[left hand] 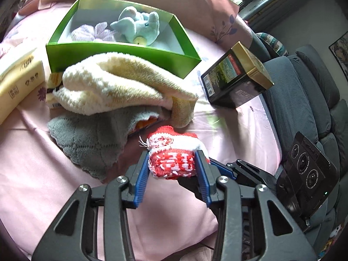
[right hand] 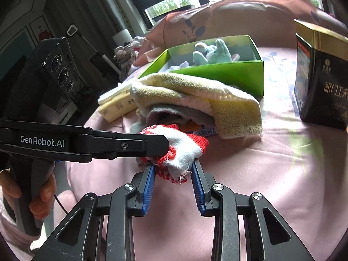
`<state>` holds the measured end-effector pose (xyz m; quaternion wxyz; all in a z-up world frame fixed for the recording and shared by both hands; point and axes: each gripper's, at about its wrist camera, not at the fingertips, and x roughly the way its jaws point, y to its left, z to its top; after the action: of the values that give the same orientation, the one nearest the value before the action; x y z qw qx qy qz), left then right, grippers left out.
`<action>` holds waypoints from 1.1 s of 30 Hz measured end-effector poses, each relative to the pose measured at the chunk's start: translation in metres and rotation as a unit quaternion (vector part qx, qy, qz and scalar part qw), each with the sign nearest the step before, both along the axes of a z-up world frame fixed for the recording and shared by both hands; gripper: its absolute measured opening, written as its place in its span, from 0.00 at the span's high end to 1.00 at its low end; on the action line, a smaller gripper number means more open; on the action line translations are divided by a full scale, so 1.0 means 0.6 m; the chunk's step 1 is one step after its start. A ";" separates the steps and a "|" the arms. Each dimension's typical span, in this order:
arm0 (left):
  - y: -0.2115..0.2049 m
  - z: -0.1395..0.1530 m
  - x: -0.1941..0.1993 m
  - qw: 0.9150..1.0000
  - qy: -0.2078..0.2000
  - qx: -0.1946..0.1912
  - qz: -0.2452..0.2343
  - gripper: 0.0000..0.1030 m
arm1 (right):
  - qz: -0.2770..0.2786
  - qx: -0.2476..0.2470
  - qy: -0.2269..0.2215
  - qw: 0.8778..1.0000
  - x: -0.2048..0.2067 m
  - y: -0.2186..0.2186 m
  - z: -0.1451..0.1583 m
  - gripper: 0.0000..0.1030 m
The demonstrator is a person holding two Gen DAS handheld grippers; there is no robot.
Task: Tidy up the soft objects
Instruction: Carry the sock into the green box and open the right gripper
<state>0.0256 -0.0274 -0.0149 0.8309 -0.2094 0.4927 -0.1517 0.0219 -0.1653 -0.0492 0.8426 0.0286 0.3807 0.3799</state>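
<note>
Left gripper [left hand: 173,166]: fingers closed partway, clamped on red-and-white knitted cloth [left hand: 174,152].
Right gripper [right hand: 174,169]: fingers closed partway, pinching the same cloth from the other end.
Cloth: held just above pink bed sheet [left hand: 43,174], in front of cream towel [left hand: 113,82].
Green box [left hand: 121,58]: behind towel, plush elephant [left hand: 139,26] inside.

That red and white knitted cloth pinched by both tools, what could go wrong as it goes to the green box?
1. Each tool's fingers hold only one end of the red and white knitted cloth, so an end might slip free.
2. The cream fluffy towel lies heaped before the green cardboard box; the cloth could snag it.
3. The pale blue plush toy already fills part of the box.
</note>
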 end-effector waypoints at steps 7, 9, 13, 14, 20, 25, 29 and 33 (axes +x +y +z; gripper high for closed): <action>0.011 0.091 0.029 0.997 -0.069 0.039 -0.006 0.61 | 0.008 0.001 -0.073 0.997 0.030 0.020 0.088 0.67; 0.018 0.110 0.042 0.995 -0.086 0.051 -0.003 0.61 | 0.008 0.003 -0.087 0.996 0.043 0.029 0.106 0.67; 0.036 0.136 0.074 0.992 -0.105 0.064 0.005 0.61 | 0.006 0.007 -0.108 0.994 0.079 0.051 0.132 0.67; 0.041 0.141 0.084 0.992 -0.107 0.065 0.008 0.61 | 0.005 0.008 -0.110 0.994 0.088 0.055 0.138 0.67; 0.067 0.164 0.137 0.991 -0.117 0.068 0.018 0.61 | 0.002 0.013 -0.120 0.993 0.143 0.079 0.157 0.67; 0.088 0.163 0.182 0.992 -0.111 0.064 0.021 0.61 | -0.001 0.012 -0.120 0.993 0.186 0.095 0.156 0.67; 0.099 0.150 0.218 0.993 -0.098 0.062 0.024 0.61 | -0.001 0.008 -0.109 0.994 0.219 0.106 0.145 0.67; 0.107 0.129 0.249 0.994 -0.083 0.060 0.025 0.61 | -0.002 -0.001 -0.095 0.996 0.250 0.116 0.129 0.67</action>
<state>0.1748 0.0367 0.0627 0.8837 -0.1580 0.4248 -0.1173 0.1718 -0.0957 0.0280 0.8757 -0.0074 0.2995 0.3788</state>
